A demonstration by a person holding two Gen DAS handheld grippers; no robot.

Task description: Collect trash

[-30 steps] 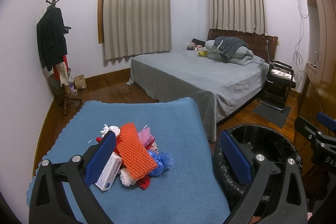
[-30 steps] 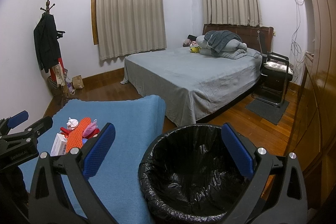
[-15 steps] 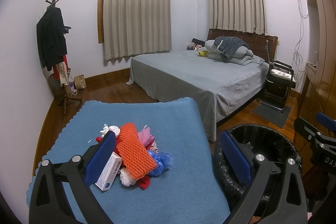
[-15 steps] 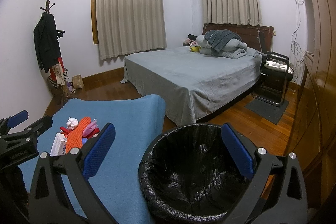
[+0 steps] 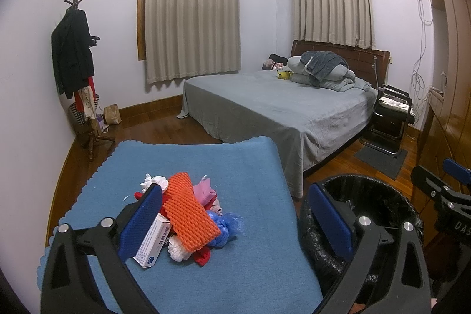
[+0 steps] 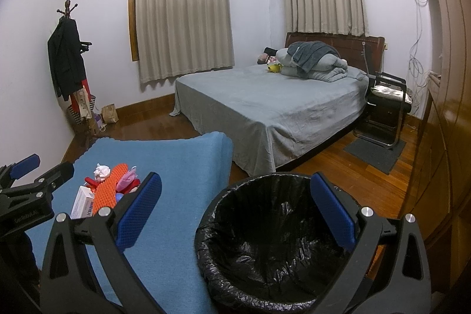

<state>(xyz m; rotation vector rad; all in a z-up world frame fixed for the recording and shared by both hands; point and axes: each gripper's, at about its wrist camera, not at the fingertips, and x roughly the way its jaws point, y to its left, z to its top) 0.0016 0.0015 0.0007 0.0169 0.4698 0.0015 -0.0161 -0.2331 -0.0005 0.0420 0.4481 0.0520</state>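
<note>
Almost nothing has changed over the last second: both views match the earlier ones, and neither gripper has moved to speak of. We read that as the task not yet begun — we are poised, not collecting.

Our left gripper (image 5: pixel 235 219) hangs above the blue mat (image 5: pixel 250 172) with its jaws wide apart and empty, the trash pile (image 5: pixel 188 219) showing between its fingers. The pile sits on the near left part of the mat: an orange net (image 5: pixel 190 215) on top, a white box (image 5: pixel 153 243) at its left edge, a blue bag (image 5: pixel 226 225) at its right, with pink, red and white scraps tucked around and under.

Our right gripper (image 6: pixel 235 217) is likewise spread open and holds nothing, hovering over the bin (image 6: pixel 273 243). The bin, black-lined, stands just beside the mat's right edge and looks empty, as far as we can see.

So every piece is still to be moved. The net, lying on top, seems the easiest first pick — light and squashy.
</note>
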